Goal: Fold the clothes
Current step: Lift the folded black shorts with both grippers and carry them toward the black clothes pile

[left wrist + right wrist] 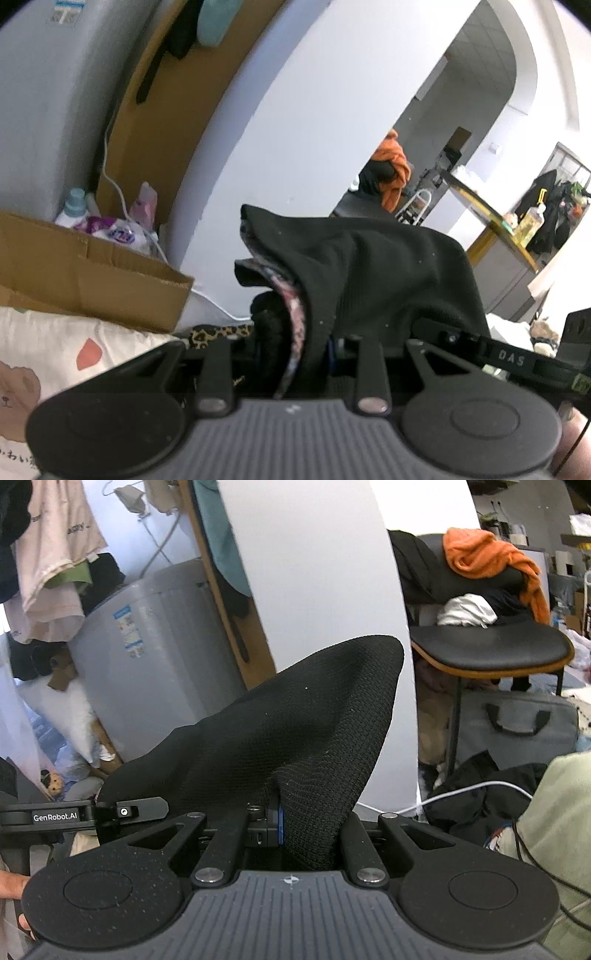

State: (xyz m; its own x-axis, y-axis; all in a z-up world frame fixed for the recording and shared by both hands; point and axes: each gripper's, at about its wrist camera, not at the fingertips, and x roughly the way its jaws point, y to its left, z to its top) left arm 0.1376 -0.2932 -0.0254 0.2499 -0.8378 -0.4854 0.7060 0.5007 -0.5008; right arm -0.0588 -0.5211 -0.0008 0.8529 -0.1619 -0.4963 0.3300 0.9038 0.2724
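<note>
Left wrist view: left claw point(295, 354) clamps the black garment point(369, 273) at lower centre, right claw point(291, 830) pinching another edge, likely to spread it for folding.

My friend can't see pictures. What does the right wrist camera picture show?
The right gripper is clamped shut on a black knit garment, which rises in a peak in front of the camera. Behind it stand a white wall, a grey washing machine and a black chair draped with an orange cloth.
</note>
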